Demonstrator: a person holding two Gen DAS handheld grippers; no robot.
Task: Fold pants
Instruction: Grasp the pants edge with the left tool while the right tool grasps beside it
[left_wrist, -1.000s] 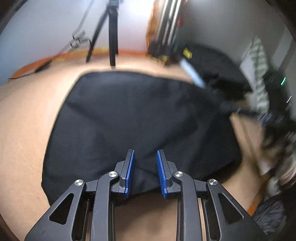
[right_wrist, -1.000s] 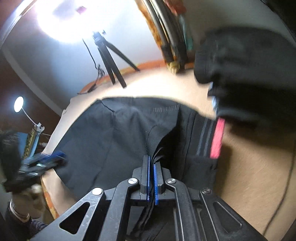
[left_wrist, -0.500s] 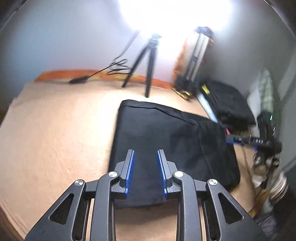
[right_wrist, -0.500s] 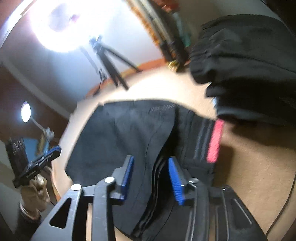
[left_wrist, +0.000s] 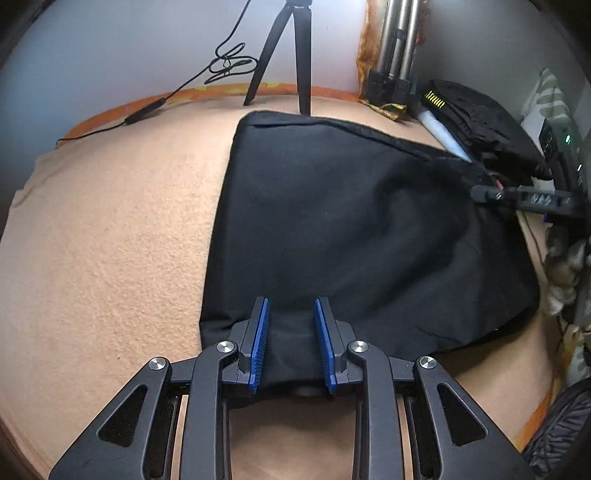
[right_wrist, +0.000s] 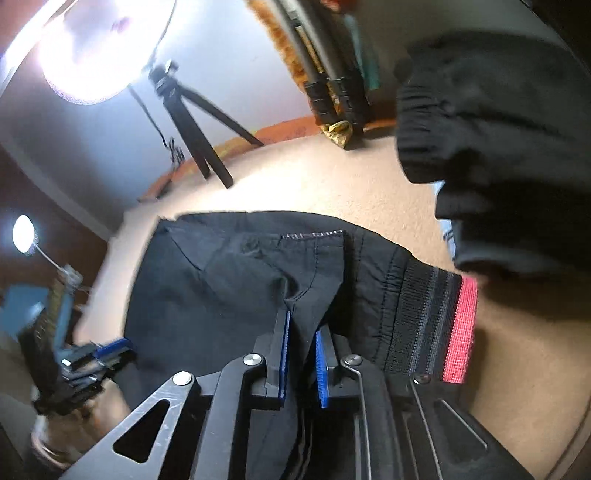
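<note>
Item: black pants (left_wrist: 332, 221), lying folded into a broad slab on a peach blanket-covered surface (left_wrist: 110, 240), most likely a bed; its near hem faces the left wrist camera, and the elastic waistband with grey stripes and a red band (right_wrist: 460, 328) lies at the right side, seen from the right wrist camera. Left gripper (left_wrist: 291, 339): its blue-padded fingers (left_wrist: 258, 343) stand partly apart over the near edge of the pants, cloth showing between them but neither pad pressing it; judged to be poised there to take the hem for the next fold. Right gripper (right_wrist: 301, 362): the jaws have just been closing, and a raised ridge of black fabric runs up between the narrow-set fingers, with the pads looking close against it though not clearly squeezing; whether the layers are gripped cannot be told for sure. The placement suggests a pinch on the stacked layers beside the waistband, so that both ends can be lifted together. Also present: a second pile of dark clothing (right_wrist: 498, 129) at the far right, just beyond the waistband, apparently set aside; a black tripod (left_wrist: 288, 55) with a trailing cable (left_wrist: 147, 110) at the far edge by the wall; folded tripod legs (left_wrist: 395, 55) in the corner; a bright lamp (right_wrist: 85, 55) above.
</note>
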